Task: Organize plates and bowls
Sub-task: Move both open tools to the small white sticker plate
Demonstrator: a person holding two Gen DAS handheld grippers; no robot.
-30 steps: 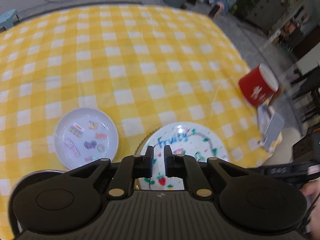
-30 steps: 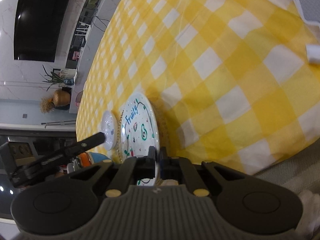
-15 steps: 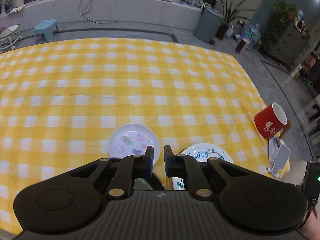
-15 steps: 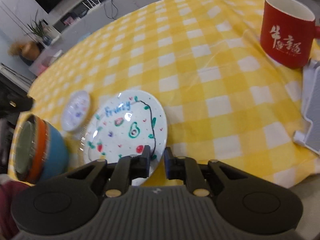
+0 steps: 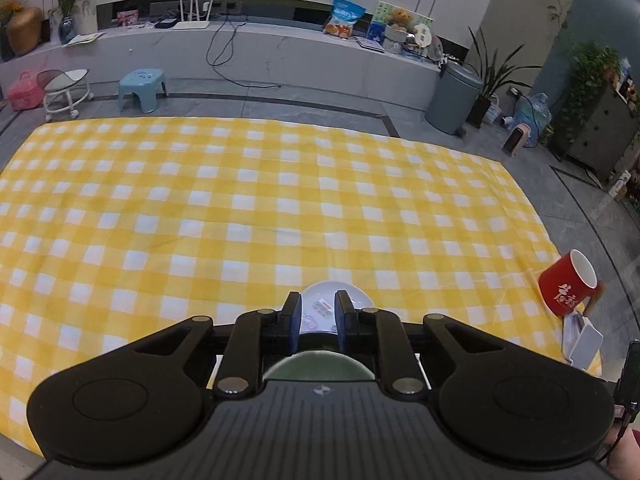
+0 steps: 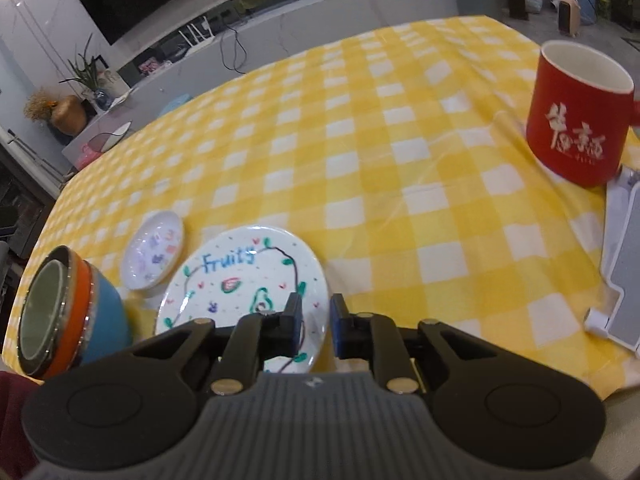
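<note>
Left tongs (image 5: pixel 316 322): slightly spread, holding nothing; small plate (image 5: pixel 334 306) lies just beyond the tips, partly hidden, with a green bowl (image 5: pixel 320 366) rim under them. Right tongs (image 6: pixel 314 324): slightly spread, empty, tips over the near right edge of the large fruit plate (image 6: pixel 240 292) on the checked surface (image 6: pixel 380 160). Stacked bowls (image 6: pixel 60 312) far left, tilted. Red mug (image 6: pixel 576 116) well apart, right.

Big plate (image 6: pixel 244 280) lies at bench (image 6: pixel 400 160) near edge. Small plate (image 6: pixel 154 254) just beside it on L, behind stacked bowls (image 6: pixel 68 312) at far L. Mug (image 6: pixel 576 116) well apart on R, w/ stand (image 6: pixel 624 264) in front.
</note>
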